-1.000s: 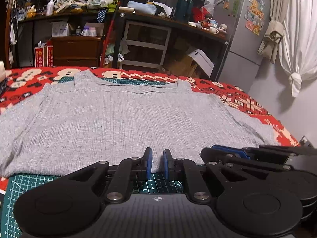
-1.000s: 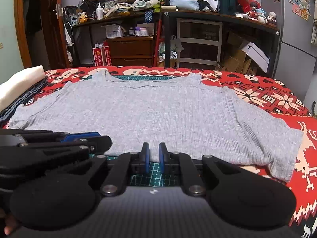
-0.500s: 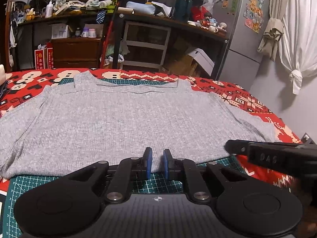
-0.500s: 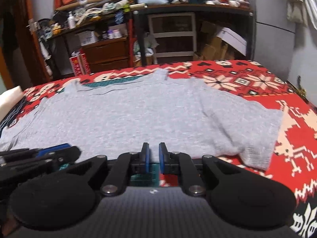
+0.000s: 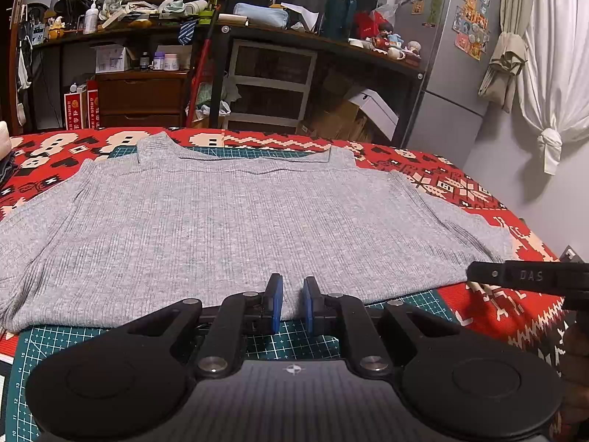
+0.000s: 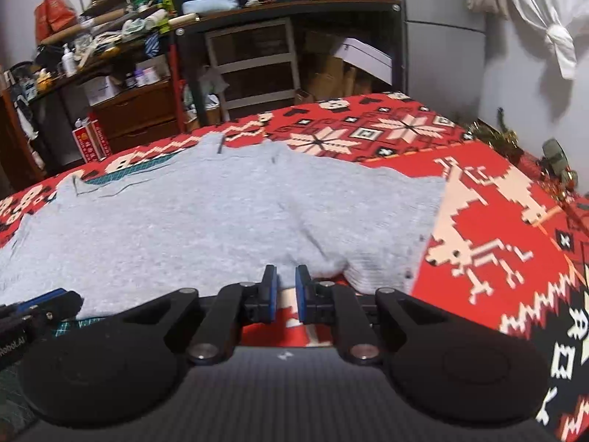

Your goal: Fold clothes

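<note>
Red blanket (image 5: 460, 188), sweater (image 5: 228, 228) apparently before jaws

A red patterned blanket (image 5: 460, 184) covers the desk. On it lies a green cutting mat (image 5: 73, 335), and a grey shirt (image 5: 235, 228) lies flat across both.

Grey shirt (image 5: 239, 228) flat before fingers (image 5: 274, 302)
</note>
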The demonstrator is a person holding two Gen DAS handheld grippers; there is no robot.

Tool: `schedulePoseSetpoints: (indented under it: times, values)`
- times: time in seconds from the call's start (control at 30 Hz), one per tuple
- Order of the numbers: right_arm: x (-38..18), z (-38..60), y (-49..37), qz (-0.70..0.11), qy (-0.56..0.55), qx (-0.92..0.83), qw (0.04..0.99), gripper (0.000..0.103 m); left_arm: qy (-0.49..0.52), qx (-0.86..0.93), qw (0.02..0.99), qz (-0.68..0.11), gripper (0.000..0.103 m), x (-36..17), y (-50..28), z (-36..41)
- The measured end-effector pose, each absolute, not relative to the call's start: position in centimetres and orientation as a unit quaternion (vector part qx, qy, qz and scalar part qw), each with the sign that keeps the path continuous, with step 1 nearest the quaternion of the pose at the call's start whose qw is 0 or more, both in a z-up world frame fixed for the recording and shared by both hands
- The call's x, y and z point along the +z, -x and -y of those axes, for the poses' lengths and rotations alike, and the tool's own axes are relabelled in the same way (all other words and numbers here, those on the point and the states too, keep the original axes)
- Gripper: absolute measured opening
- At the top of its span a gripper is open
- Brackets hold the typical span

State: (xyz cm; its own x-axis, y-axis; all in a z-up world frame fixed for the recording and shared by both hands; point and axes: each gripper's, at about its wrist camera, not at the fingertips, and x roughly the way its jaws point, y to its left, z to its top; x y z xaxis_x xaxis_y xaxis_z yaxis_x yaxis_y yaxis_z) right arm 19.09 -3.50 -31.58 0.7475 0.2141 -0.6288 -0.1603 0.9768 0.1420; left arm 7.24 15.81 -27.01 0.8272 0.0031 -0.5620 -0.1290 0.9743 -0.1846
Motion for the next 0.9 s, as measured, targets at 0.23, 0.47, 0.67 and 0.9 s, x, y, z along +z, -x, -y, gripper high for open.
schedulePoseSetpoints:
  times: [0.23, 0.47, 0.67, 0.9]
  values:
    - [-31.1, 2.3, -19.5, -0.309, -0.014, 0.115, 0.944, 0.012, 0.103, 0.036, 0.950, -0.292, 0.012, -27.0, -7.3, -15.6]
    - [-32.0, 2.3, -20.5, -0.320, -0.008, 0.100, 0.942, 0.011, 0.100, 0.037, 0.950, -0.293, 0.012, -27.0, -7.2, -15.5]
    - [-32.1, 3.5, -19.8, -0.325, -0.009, 0.089, 0.941, 0.009, 0.102, 0.036, 0.950, -0.293, 0.012, -27.0, -7.1, -15.6]
    - [-31.3, 2.6, -20.0, -0.313, -0.011, 0.119, 0.942, 0.011, 0.104, 0.036, 0.950, -0.292, 0.012, -27.0, -7.1, -15.6]
